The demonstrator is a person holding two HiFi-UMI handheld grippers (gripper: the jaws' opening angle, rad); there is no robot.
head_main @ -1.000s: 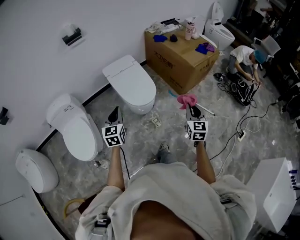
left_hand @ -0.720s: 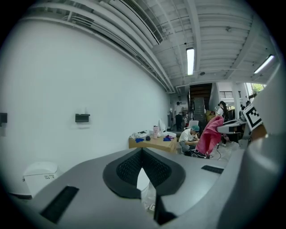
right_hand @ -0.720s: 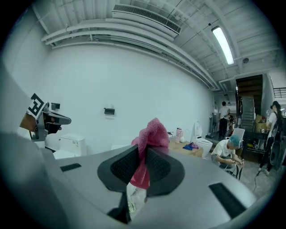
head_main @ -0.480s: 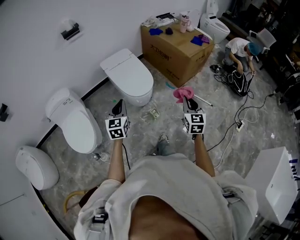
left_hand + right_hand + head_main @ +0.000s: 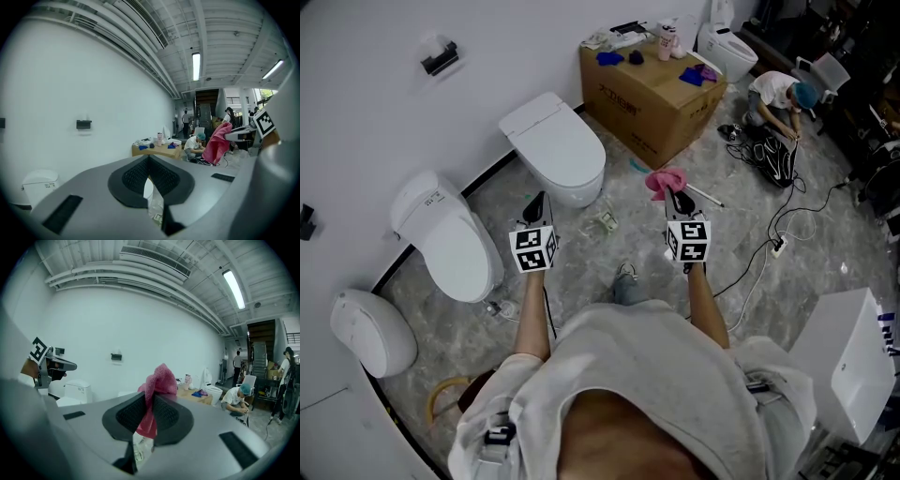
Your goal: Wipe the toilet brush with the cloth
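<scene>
The right gripper view shows one pink cloth (image 5: pixel 157 380) pinched tight in the right gripper (image 5: pixel 149 404). Only the head view shows one white stick (image 5: pixel 706 198) on the floor (image 5: pixel 591 272) nearby. The left gripper (image 5: pixel 149 163) is closed and holds nothing.

Overhead, two level views; shared box (image 5: pixel 661 111)

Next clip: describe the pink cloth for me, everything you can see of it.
The pink cloth looks like soft, nubby terry fabric, crumpled rather than folded. It is pinched between the right gripper's fingers, which are shut on it. Most of it bunches out past the fingertips and droops. It is held in the air above the grey marbled floor, on the near side of the cardboard box. Nothing else touches it.
</scene>
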